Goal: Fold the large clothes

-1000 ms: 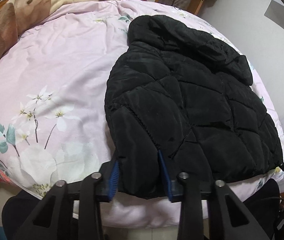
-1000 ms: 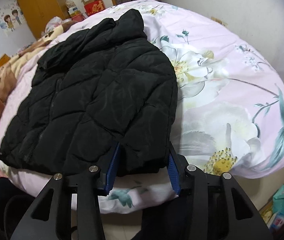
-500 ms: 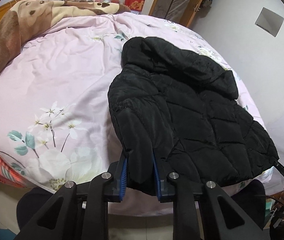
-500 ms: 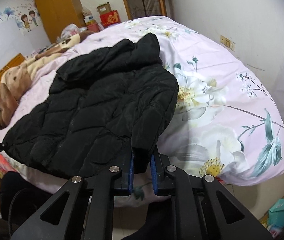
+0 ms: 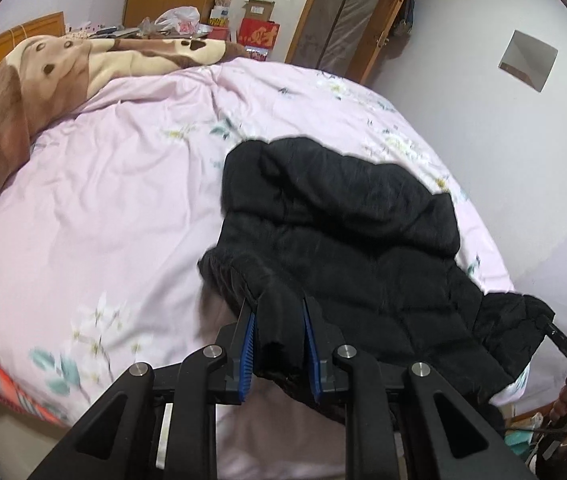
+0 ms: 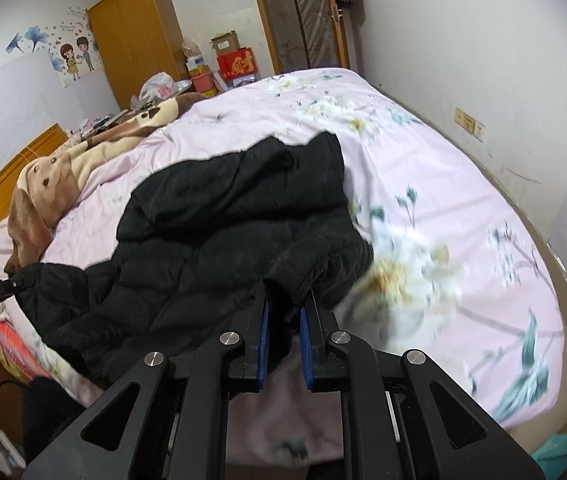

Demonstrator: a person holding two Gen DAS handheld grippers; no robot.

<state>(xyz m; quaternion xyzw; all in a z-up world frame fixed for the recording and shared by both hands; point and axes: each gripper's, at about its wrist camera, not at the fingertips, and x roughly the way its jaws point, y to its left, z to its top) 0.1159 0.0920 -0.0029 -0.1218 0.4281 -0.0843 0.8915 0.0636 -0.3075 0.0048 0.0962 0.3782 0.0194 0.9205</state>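
The puffy black coat [image 5: 347,264] lies on the soft pink flowery bed [image 5: 115,184] — its 2 near corners lifted. Left tool [image 5: 279,344] and right tool [image 6: 283,332] each pinch a corner tight.

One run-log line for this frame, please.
phase: lifting hem | left gripper: shut on black quilted puffer jacket | right gripper: shut on jacket hem | surface: pink floral bedspread

Brown dog blanket [image 5: 43,76] on floral pink bedspread [image 5: 123,200].
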